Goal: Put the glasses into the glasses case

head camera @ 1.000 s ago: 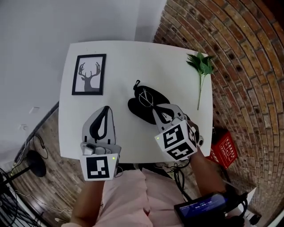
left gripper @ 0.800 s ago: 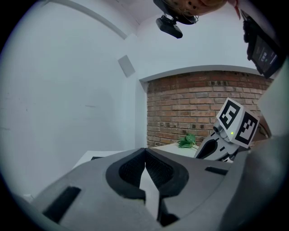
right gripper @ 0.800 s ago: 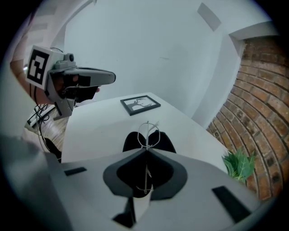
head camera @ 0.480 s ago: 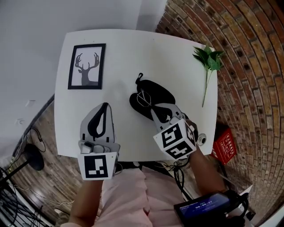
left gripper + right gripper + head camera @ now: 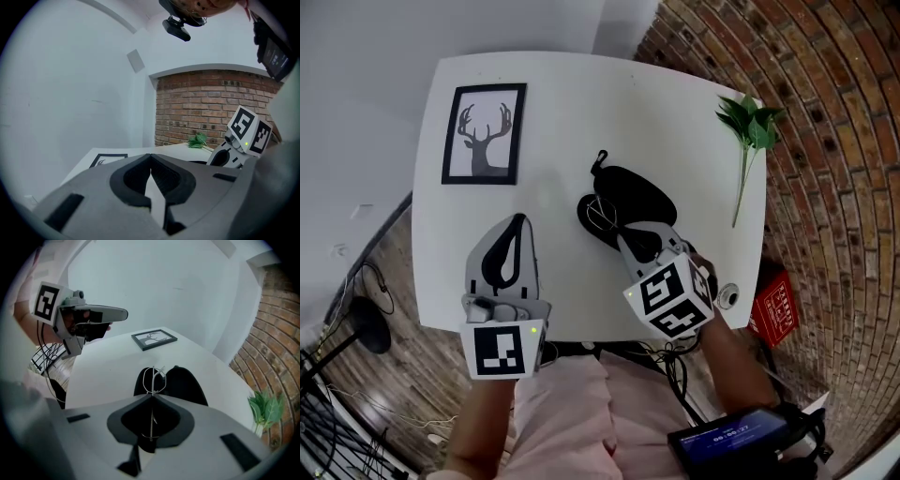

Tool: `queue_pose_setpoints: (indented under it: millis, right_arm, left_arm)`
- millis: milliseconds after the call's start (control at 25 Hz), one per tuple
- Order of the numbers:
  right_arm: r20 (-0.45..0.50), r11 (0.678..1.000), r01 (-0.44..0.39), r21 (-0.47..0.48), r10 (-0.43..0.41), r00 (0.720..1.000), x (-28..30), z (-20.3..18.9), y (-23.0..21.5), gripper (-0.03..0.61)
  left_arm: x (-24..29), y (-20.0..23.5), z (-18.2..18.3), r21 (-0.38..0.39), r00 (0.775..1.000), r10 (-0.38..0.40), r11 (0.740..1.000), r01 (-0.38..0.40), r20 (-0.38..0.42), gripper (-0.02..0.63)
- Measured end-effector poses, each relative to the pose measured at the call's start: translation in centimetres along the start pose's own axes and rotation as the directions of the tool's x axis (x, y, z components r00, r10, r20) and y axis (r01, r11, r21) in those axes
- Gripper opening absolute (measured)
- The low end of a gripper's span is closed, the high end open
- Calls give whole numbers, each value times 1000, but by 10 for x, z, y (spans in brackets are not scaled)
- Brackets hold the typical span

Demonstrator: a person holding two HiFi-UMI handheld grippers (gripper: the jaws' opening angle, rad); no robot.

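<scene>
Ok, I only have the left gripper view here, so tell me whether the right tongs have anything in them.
Observer: Yes. The right gripper has its tongs shut on the glasses, pinching the thin wire rim.
Operator: Give me the case's position.
Observer: The black glasses case lies open on the white table, just past the tongs' tips. The glasses are over its nearer half.
Operator: Say what that frame on my left shows.
Observer: A deer's head with antlers. The black frame lies flat near the table's far left corner.
</scene>
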State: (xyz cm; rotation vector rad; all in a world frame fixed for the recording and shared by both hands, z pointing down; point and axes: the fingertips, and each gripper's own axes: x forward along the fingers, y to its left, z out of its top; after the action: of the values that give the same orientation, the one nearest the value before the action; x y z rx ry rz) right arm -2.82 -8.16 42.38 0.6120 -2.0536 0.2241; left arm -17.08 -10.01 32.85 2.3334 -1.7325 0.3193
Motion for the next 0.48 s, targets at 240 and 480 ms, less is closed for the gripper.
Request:
queue_pose_setpoints:
  millis: [240, 480]
  right_arm:
    - [-15, 1000, -23, -3, 23, 1000, 6, -6, 5, 15]
    - [-26, 999, -44, -4, 44, 999, 11, -10, 10, 15]
  left_arm:
    - [0, 5, -5, -3, 1000, 11, 1000, -11, -10, 3]
    - [-1, 8, -8, -4, 1000, 19, 1000, -19, -10, 3]
